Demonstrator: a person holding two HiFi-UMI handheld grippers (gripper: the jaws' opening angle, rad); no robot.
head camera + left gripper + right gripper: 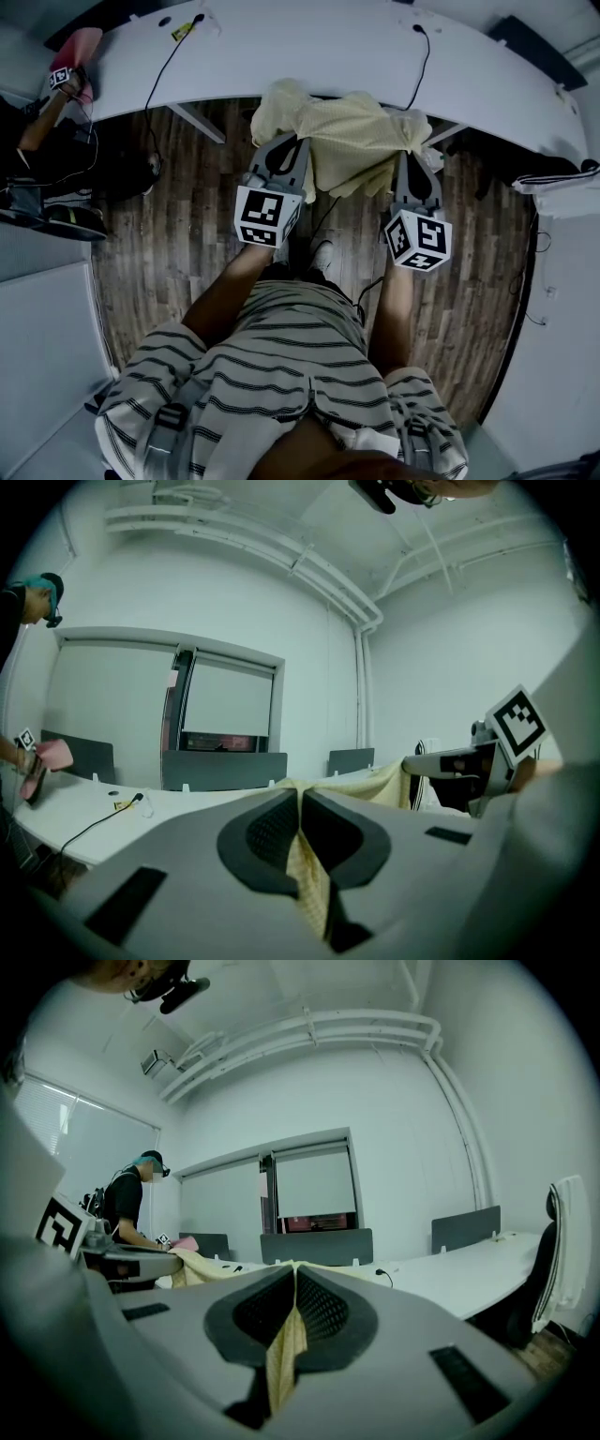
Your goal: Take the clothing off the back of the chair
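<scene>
A pale yellow garment [349,141] hangs spread between my two grippers, above the wood floor and just in front of the white desk. My left gripper [292,143] is shut on its left top edge, with the cloth pinched between the pads [309,883]. At the right top edge my right gripper [410,152] is shut too, and a fold of the fabric [281,1358] runs down between its jaws. Both point nearly level toward the desk. In the head view the cloth droops in the middle, and whatever is beneath it is hidden.
The long curved white desk [328,47] runs across the far side, with black cables and low divider screens. At the far left stands another person [52,103] holding a pink item. A chair [560,1241] stands at the right.
</scene>
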